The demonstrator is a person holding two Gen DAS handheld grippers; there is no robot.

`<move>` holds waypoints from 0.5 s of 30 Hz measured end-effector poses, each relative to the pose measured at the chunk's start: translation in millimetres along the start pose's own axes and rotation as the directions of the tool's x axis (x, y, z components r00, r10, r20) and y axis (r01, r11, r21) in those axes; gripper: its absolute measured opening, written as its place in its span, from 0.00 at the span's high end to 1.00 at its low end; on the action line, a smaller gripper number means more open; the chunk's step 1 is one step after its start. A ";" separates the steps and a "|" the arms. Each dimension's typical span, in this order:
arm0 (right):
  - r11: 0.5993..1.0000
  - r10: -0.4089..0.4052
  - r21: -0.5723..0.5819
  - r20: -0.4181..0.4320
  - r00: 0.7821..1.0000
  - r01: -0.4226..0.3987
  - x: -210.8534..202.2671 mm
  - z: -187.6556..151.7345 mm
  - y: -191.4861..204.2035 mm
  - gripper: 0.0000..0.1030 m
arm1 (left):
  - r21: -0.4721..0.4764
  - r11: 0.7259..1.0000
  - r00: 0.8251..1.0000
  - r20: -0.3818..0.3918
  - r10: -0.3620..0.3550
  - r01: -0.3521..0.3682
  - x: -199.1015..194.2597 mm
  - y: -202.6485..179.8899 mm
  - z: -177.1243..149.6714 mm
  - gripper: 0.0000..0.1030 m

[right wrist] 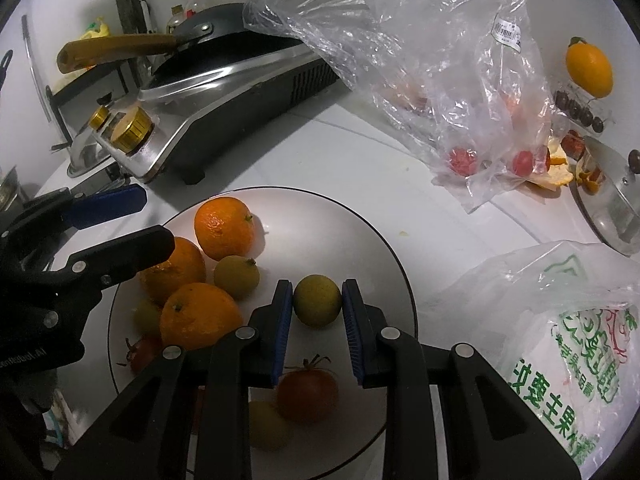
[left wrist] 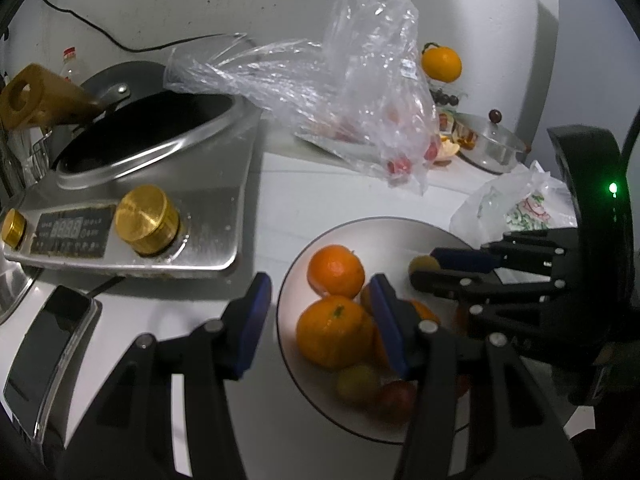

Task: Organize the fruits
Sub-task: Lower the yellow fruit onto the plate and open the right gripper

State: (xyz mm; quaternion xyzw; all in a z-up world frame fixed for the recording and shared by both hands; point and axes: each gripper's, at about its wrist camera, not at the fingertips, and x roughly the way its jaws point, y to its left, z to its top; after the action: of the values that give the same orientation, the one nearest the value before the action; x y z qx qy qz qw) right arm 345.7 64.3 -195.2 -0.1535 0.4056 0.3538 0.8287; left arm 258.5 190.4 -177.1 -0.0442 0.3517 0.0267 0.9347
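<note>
A white plate (right wrist: 360, 232) holds several oranges (right wrist: 224, 227), small yellow-green fruits (right wrist: 236, 277) and tomatoes (right wrist: 307, 394). My right gripper (right wrist: 317, 300) is shut on a yellow-green fruit (right wrist: 317, 300) just above the plate's right part; it shows in the left wrist view (left wrist: 425, 269) too. My left gripper (left wrist: 320, 312) is open and empty over the plate's left rim (left wrist: 288, 280), with an orange (left wrist: 330, 336) between its fingers. It shows at the left of the right wrist view (right wrist: 132, 224).
A clear plastic bag (right wrist: 440, 80) with small red fruits lies behind the plate. A printed white bag (right wrist: 568, 340) lies at the right. An induction cooker with a wok (left wrist: 152, 168) stands at the left, a phone (left wrist: 48, 344) before it. A lemon (right wrist: 589, 68), peels and a glass lid (right wrist: 612, 208) are far right.
</note>
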 end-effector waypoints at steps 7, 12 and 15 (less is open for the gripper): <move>1.000 -0.004 0.001 0.005 1.000 0.004 -3.4 -0.8 2.3 0.74 | 0.001 1.000 1.000 0.004 0.002 -0.002 -3.5 -2.5 -1.0 0.49; 1.000 -0.013 0.001 0.019 1.000 0.013 -12.6 -1.2 2.8 0.74 | 0.001 1.000 1.000 0.015 0.002 -0.002 -9.4 -5.9 -1.6 0.49; 1.000 -0.019 0.000 0.030 0.999 0.019 -20.4 -2.5 3.7 0.74 | 0.006 1.000 1.000 0.020 -0.001 0.001 -13.8 -9.5 -2.1 0.49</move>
State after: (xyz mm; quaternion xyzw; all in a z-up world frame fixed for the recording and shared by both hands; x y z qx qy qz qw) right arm 333.1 56.0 -180.7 -0.1523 0.3916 0.3483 0.8379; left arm 247.6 180.5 -169.0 -0.0416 0.3422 0.0256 0.9384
